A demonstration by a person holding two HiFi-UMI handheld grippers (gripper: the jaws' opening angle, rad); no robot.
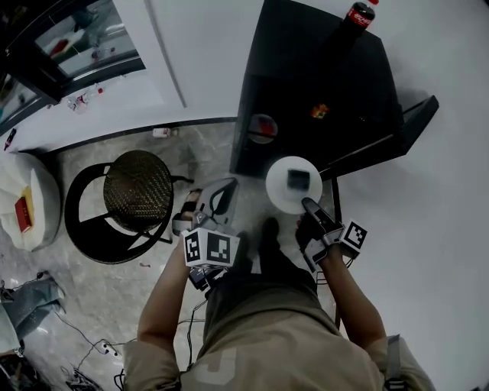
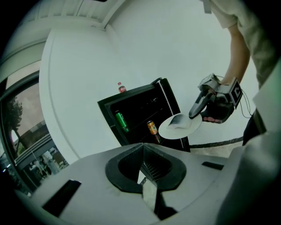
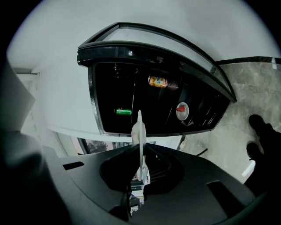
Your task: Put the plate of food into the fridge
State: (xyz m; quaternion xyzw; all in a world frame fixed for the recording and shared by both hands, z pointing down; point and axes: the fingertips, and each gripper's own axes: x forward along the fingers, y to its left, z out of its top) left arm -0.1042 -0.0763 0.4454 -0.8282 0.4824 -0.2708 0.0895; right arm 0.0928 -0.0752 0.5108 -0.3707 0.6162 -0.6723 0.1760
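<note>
A khaki shirt (image 1: 267, 336) fills the bottom of the head view, and 2 bare forearms reach forward from it. The left tool (image 1: 214, 200), carrying a white cube with square black markers, has its ribbed dark jaws fully together on nothing. It hangs over the grey, stone-patterned floor (image 1: 99, 305).

At 3 o'clock from it, the right tool (image 1: 309, 208) has its black jaws pinched on the near rim of the plate (image 1: 276, 187), a round, smooth, white plate. The right gripper view shows that rim edge-on as a thin white blade between the jaws. A dark squarish piece of food (image 1: 299, 181) sits near the plate's middle.

The plate is held in the air just in front of the fridge (image 1: 306, 76), a boxy, glossy black cabinet at 12 o'clock with its door swung open. Inside are a green can (image 2: 121, 121) and an orange can (image 2: 152, 127). A red-capped cola bottle (image 1: 359, 15) stands on top. At 9 o'clock of the left tool stands a round chair (image 1: 137, 191) with a woven seat.
</note>
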